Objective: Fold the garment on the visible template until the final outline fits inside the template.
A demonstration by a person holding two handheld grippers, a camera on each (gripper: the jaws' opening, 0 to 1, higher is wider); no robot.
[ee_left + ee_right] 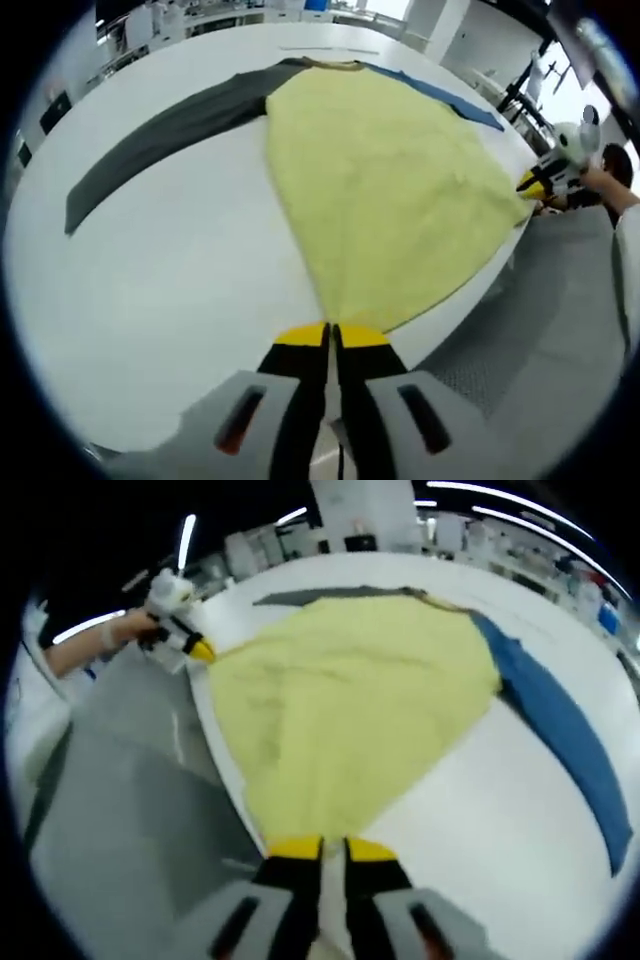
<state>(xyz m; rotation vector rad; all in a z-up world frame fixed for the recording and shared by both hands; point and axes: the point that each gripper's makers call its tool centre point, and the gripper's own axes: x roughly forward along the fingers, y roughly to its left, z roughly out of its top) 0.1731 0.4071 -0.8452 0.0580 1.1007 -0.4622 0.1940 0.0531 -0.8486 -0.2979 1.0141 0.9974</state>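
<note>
- One yellow fabric garment [380, 190] with a grey sleeve [160, 140] and a blue sleeve [565, 730] lies spread on the white table [150, 300].
- I have my left gripper [330, 335] and right gripper [333, 848] each closed on a hem corner.
- Uneven lifting could drag the hem off the table's near edge, I judge.

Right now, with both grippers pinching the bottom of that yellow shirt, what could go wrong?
The hem of the yellow shirt lies at the edge of the white table, so it may slide off toward the floor. Each gripper, left and right, seems to pinch only a corner, so the cloth could slip free. The grey sleeve and blue sleeve lie spread wide and might drag or bunch.
</note>
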